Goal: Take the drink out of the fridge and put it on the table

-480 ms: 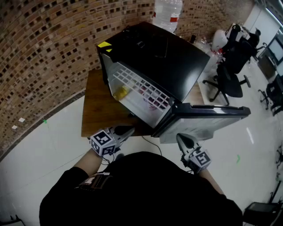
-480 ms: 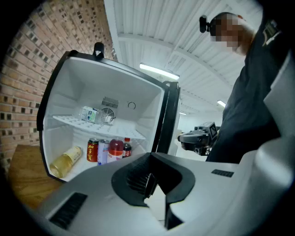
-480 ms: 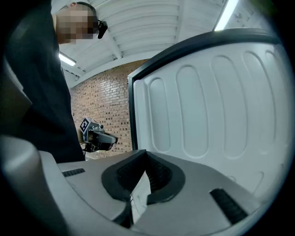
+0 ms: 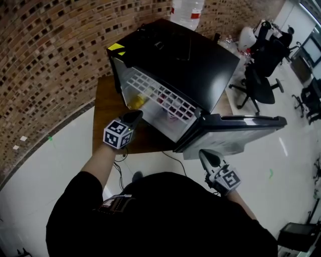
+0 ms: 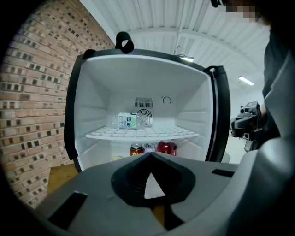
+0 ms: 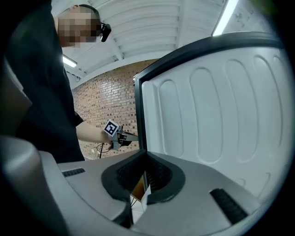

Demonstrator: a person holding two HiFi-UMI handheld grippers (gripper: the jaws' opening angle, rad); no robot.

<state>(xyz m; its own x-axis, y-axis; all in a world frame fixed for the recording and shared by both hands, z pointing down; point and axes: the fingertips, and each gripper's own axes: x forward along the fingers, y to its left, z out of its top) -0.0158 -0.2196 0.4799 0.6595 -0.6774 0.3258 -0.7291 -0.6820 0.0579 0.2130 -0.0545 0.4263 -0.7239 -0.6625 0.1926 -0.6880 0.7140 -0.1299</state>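
Note:
The black mini fridge (image 4: 190,55) stands open on a wooden table (image 4: 108,115). In the left gripper view a clear water bottle (image 5: 126,120) lies on the white wire shelf (image 5: 143,134). Under that shelf stand a red can (image 5: 136,149), a silver-topped can (image 5: 149,147) and a red drink (image 5: 167,148). My left gripper (image 4: 131,120) is raised in front of the opening, short of it, jaws shut and empty (image 5: 150,154). My right gripper (image 4: 208,156) hangs low by the door's outer end, shut on nothing (image 6: 146,154).
The fridge door (image 4: 241,133) swings out to the right, its white inner lining (image 6: 221,106) close before my right gripper. A large water jug (image 4: 188,12) stands behind the fridge. Office chairs (image 4: 261,75) stand at the right. A brick wall (image 4: 45,60) runs along the left.
My left gripper has risen from the table's front edge and moved forward toward the fridge opening. The right gripper has barely moved.

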